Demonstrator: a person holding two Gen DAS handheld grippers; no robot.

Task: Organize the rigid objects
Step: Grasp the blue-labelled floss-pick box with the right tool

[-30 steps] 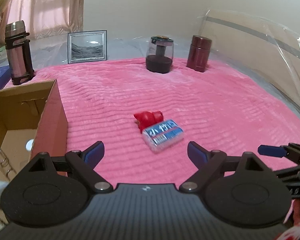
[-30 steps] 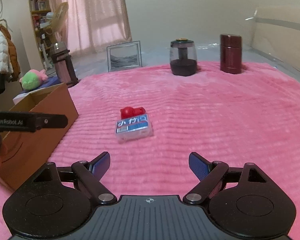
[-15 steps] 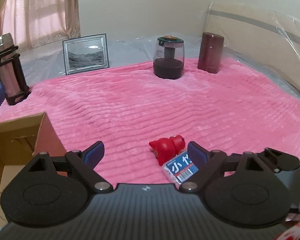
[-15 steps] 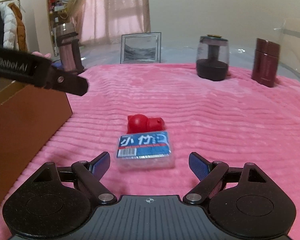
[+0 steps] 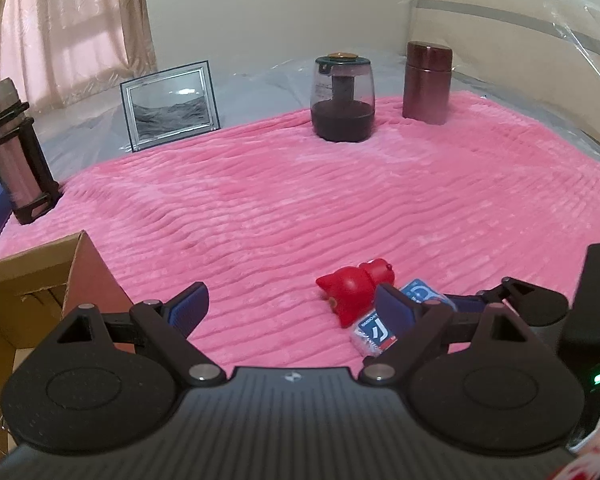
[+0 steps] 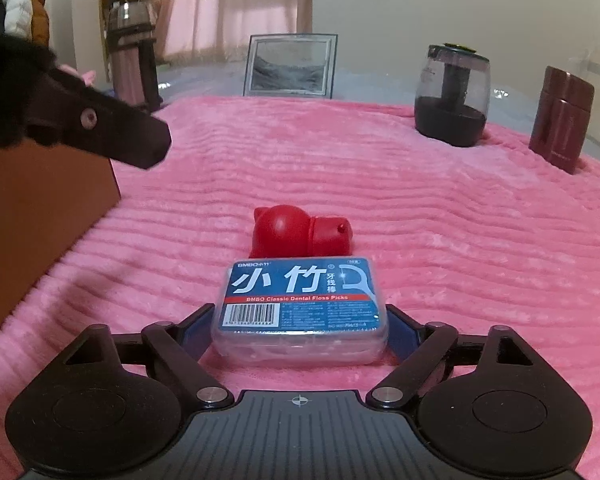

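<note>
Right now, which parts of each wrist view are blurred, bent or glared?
Left wrist view: sharp overall; fisheye bends the headboard, plastic sheet shows glare, corners vignetted black. Right wrist view: floss box label is crisp, but the left gripper crossing at upper left is smeared, and the flask and picture frame behind look soft.

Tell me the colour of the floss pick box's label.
Blue with white characters and a red stripe, on the floss pick box; clearest in the right wrist view.

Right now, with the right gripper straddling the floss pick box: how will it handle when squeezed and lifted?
The floss pick box looks like stiff clear plastic, probably light. Smooth sides may slip against the pads. Flat on the pink blanket, it is unlikely to roll.
</note>
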